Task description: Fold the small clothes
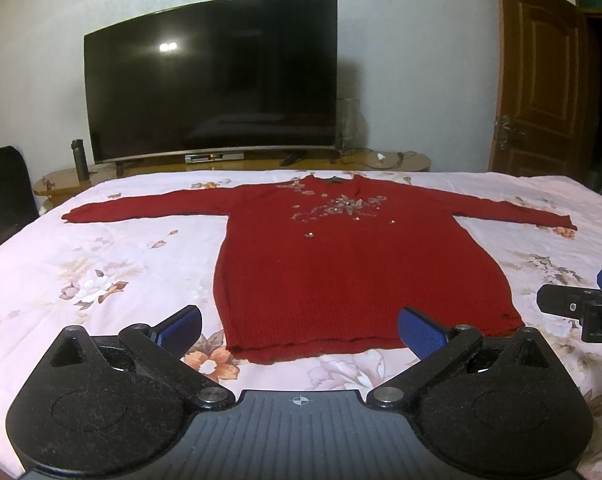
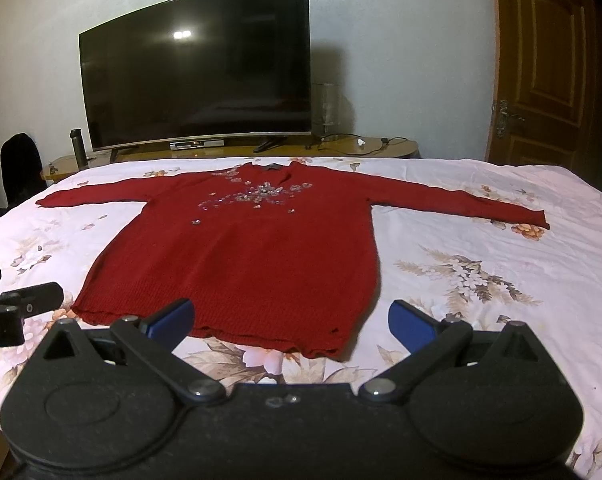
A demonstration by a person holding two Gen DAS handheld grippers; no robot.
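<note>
A red sweater [image 1: 341, 264] lies flat on the bed [image 1: 101, 264], sleeves out toward 9 and 3 o'clock. The left claw [image 1: 299, 326] and right claw [image 2: 291, 318] gape wide and empty over its hem, seemingly not touching it.

I hold both level, side by side: left gripper [image 1: 299, 330] and right gripper [image 2: 291, 320], jaws spread wide.

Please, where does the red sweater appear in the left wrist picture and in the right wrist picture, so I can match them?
Left wrist: the sweater lies flat on the bed, right of centre, hem between the open left tongs.
Right wrist: the sweater lies left of centre, hem reaching between the open right tongs.
Shared landmark: the TV behind the bed, upper left of centre in both.
</note>
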